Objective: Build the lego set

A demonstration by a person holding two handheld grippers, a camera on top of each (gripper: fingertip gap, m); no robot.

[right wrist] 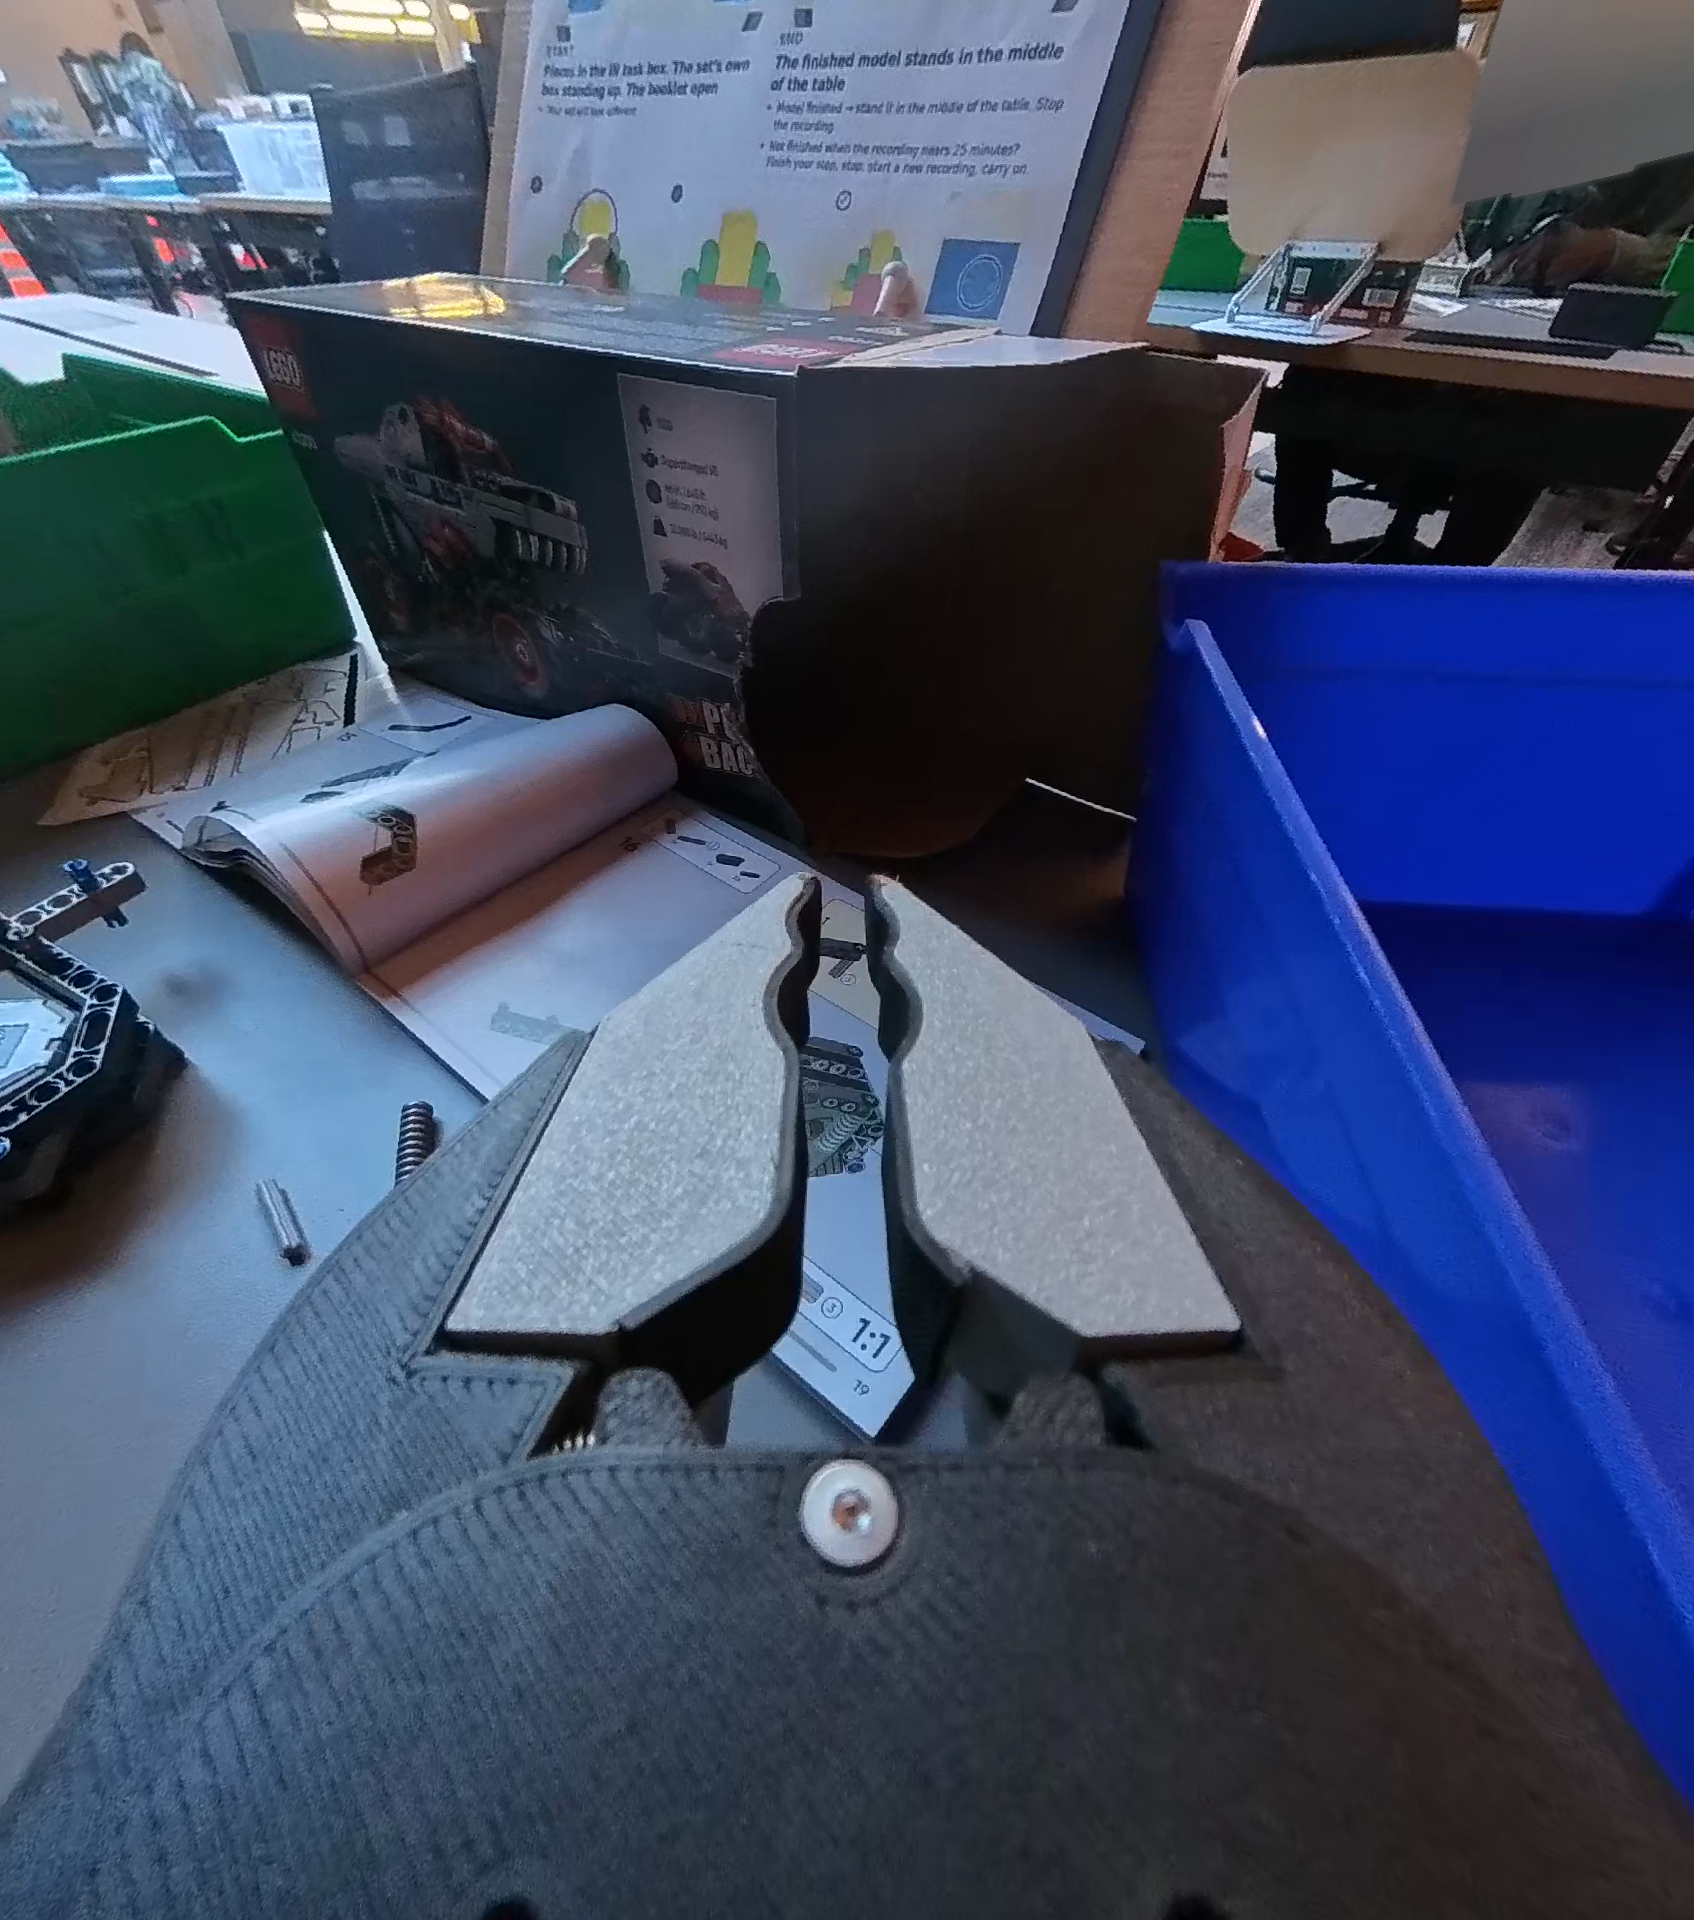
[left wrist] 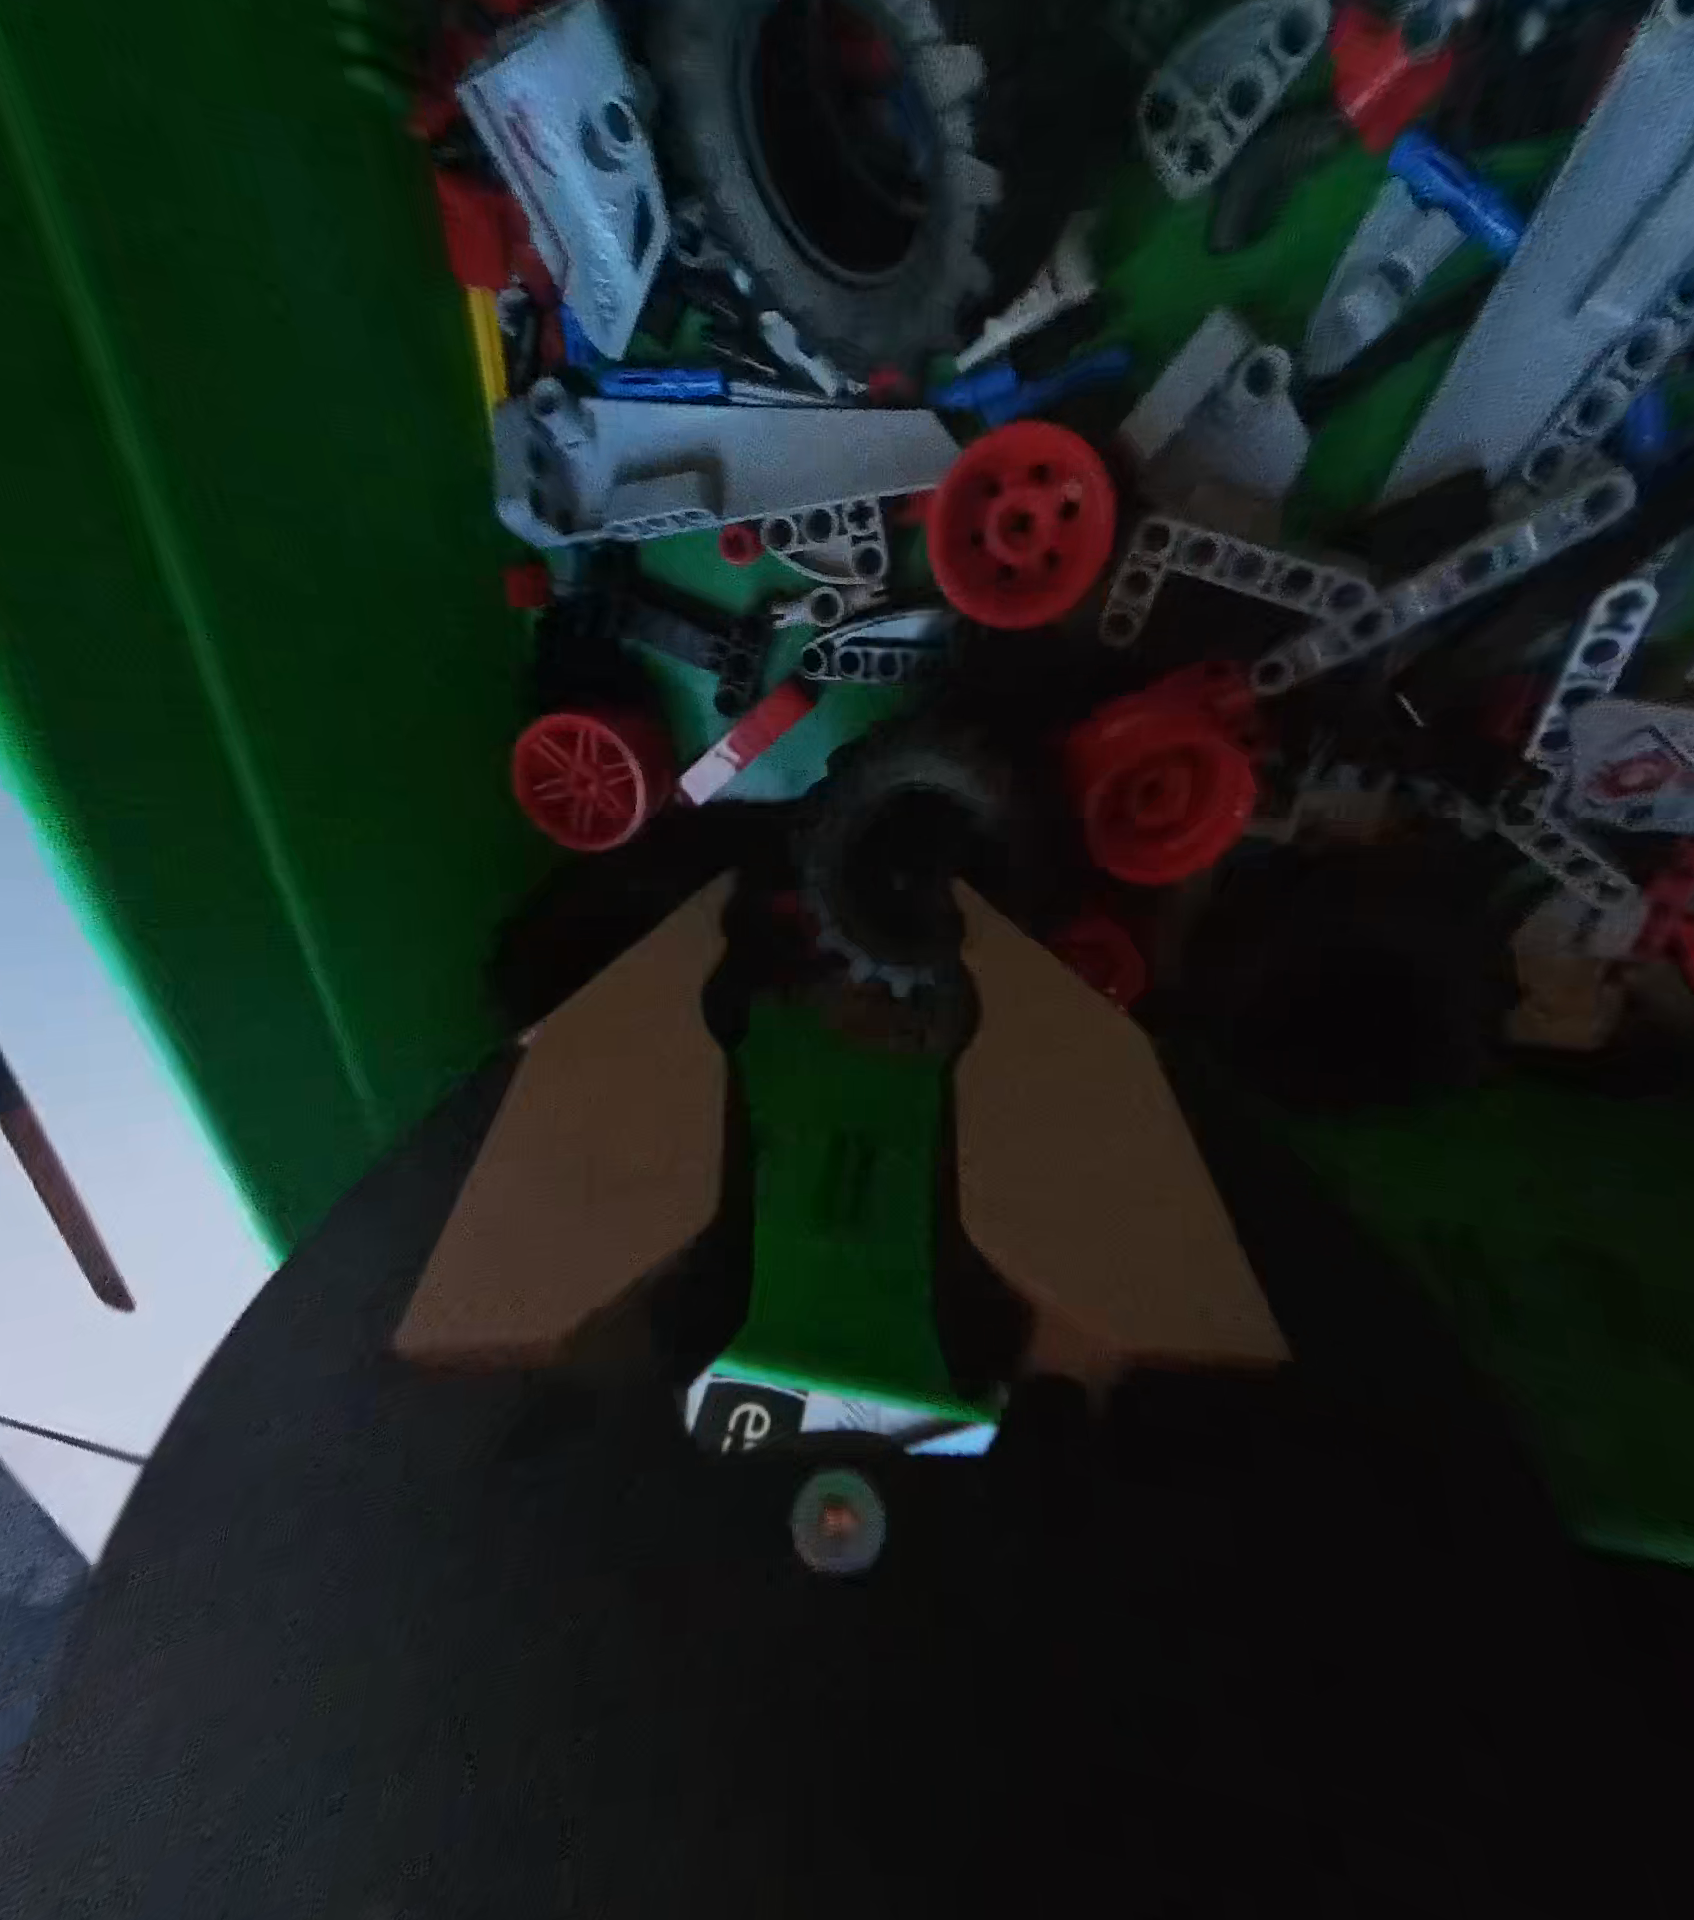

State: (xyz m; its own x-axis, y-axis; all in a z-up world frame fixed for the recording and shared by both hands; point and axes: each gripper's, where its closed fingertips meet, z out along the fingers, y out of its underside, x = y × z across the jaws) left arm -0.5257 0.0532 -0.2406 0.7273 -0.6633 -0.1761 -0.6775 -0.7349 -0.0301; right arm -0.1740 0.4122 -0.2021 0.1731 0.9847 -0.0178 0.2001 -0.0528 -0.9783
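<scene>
In the left wrist view my left gripper (left wrist: 848, 899) reaches down into a green bin (left wrist: 199, 520) full of loose Lego parts. Its fingers stand apart. A small black tyre (left wrist: 853, 800) lies between the fingertips, with a sliver of room on the left side; the picture is dark and blurred. Red wheels (left wrist: 1022, 525) (left wrist: 585, 767) (left wrist: 1160, 774) lie around it. In the right wrist view my right gripper (right wrist: 838, 899) hovers over the open instruction booklet (right wrist: 531, 914). Its fingers are closed to a narrow slit with nothing in it. A partly built black frame (right wrist: 12, 1060) sits on the table at the left.
A large black tyre (left wrist: 822, 156) and grey beams (left wrist: 1238, 582) and panels (left wrist: 718, 457) fill the bin. The Lego box (right wrist: 614, 499) stands behind the booklet. A blue bin (right wrist: 1445, 935) is close on the right, a green bin (right wrist: 95, 582) at the left. A spring (right wrist: 414, 1138) and a pin (right wrist: 282, 1221) lie on the table.
</scene>
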